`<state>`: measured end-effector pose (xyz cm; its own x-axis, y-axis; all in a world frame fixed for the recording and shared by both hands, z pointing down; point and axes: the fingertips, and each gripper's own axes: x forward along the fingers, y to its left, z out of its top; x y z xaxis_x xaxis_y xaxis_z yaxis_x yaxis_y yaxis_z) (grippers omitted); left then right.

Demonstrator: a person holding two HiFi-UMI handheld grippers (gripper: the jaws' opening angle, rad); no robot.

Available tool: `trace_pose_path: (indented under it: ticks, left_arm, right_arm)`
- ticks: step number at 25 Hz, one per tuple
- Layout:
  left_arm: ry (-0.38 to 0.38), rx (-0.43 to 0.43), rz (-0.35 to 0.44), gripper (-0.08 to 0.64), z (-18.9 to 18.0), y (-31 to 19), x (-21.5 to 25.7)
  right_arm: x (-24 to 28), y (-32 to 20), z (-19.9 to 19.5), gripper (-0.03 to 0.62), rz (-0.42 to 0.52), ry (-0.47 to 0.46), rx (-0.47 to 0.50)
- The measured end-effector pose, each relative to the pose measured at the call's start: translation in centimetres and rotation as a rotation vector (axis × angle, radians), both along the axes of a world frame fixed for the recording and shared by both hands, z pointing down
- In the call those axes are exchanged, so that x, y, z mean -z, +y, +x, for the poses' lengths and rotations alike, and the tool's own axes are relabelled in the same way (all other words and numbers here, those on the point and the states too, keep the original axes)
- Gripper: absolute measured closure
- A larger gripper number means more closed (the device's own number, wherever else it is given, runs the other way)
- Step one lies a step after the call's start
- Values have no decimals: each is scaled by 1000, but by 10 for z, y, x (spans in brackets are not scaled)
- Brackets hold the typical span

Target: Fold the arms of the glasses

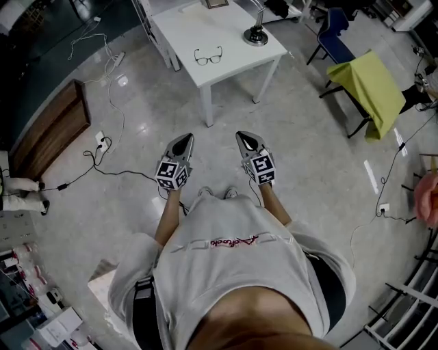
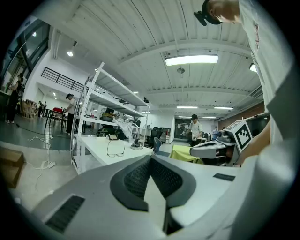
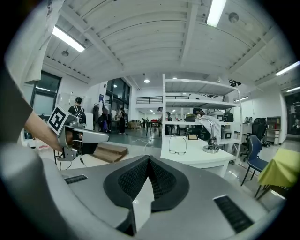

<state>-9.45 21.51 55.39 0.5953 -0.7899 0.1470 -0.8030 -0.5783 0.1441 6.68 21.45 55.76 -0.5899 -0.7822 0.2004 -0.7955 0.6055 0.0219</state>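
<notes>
White table (image 1: 185, 34) with glasses (image 1: 208, 57), a metal stand (image 1: 256, 34), a small frame (image 1: 216, 3).

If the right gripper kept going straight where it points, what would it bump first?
Nothing close: the right gripper has open floor ahead. Farther on it would probably meet the white table holding the glasses, though depth is unclear.

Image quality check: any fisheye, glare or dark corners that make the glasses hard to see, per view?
Head view: wide-angle bend, dim edges, light streaks on the glossy floor; glasses small but sharp on the white table. Left gripper view: heavy fisheye, black corners, ceiling light blown out, glasses tiny. Right gripper view: same fisheye, glasses small but legible.
</notes>
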Motion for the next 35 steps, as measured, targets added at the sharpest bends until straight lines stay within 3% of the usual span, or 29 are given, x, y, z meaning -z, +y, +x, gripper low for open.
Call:
trace_pose_path:
  ticks: [22,35]
  left_arm:
    - [-11,13,-30,537,62,12,-18]
    - [-8,49,-23,537,53,-21,-22]
  right_arm:
    - [-16,6,46,571,-8,-25,69]
    - [-25,-29,45,571,-6,-20,88]
